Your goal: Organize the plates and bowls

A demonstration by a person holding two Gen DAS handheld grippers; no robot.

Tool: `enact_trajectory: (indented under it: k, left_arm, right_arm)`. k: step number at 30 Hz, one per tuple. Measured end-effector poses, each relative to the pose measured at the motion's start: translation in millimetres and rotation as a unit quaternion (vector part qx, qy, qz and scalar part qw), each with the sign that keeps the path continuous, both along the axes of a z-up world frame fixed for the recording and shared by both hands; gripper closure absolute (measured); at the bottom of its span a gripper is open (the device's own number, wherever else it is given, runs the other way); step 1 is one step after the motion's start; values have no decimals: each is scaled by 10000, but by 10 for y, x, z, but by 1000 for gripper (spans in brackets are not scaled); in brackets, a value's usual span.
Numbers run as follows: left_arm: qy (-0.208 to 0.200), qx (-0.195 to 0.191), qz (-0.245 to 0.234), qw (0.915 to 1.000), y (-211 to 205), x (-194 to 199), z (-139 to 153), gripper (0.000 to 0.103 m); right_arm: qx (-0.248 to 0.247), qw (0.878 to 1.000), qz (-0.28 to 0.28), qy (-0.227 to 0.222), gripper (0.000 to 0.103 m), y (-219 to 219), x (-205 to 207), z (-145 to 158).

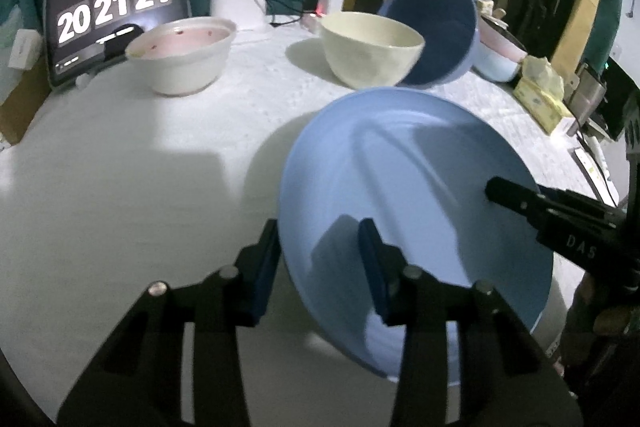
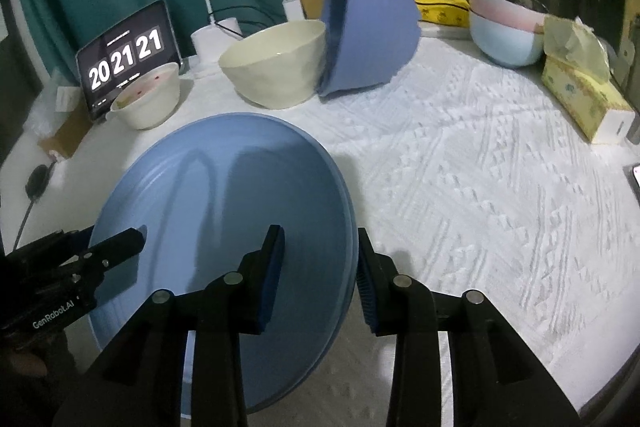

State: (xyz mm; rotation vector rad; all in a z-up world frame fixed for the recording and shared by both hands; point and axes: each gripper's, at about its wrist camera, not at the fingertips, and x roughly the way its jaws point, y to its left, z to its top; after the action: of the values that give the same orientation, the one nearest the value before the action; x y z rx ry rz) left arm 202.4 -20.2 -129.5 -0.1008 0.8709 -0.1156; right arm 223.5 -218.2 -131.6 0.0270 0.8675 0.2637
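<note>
- The left gripper [image 1: 320, 259] and right gripper [image 2: 320, 267] each straddle a rim of the blue plate [image 1: 400, 187], jaws narrow; contact cannot be told.
- At twelve o'clock stands a cream bowl [image 1: 368, 47], with a dark blue bowl [image 1: 440, 31] tipped against it.
- At eleven o'clock sits a white bowl [image 1: 184, 59].

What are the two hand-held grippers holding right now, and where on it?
Both straddle the blue plate at opposite rim edges: the left hand-held gripper on one side, the right hand-held gripper on the other. Whether the pads are pressing cannot be told.
</note>
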Motion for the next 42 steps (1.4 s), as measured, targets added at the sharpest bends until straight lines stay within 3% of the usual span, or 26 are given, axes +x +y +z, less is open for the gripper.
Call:
enact_trajectory:
  k: [22, 42]
  left_arm:
    - [-119, -51, 1151, 9933, 917, -196, 34, 62]
    - [-180, 83, 1545, 9878, 1243, -185, -27, 61]
  right_arm:
    - [-120, 9948, 1008, -97, 67, 993, 191, 25]
    - [-181, 9899, 1401, 128, 66, 1489, 451, -108]
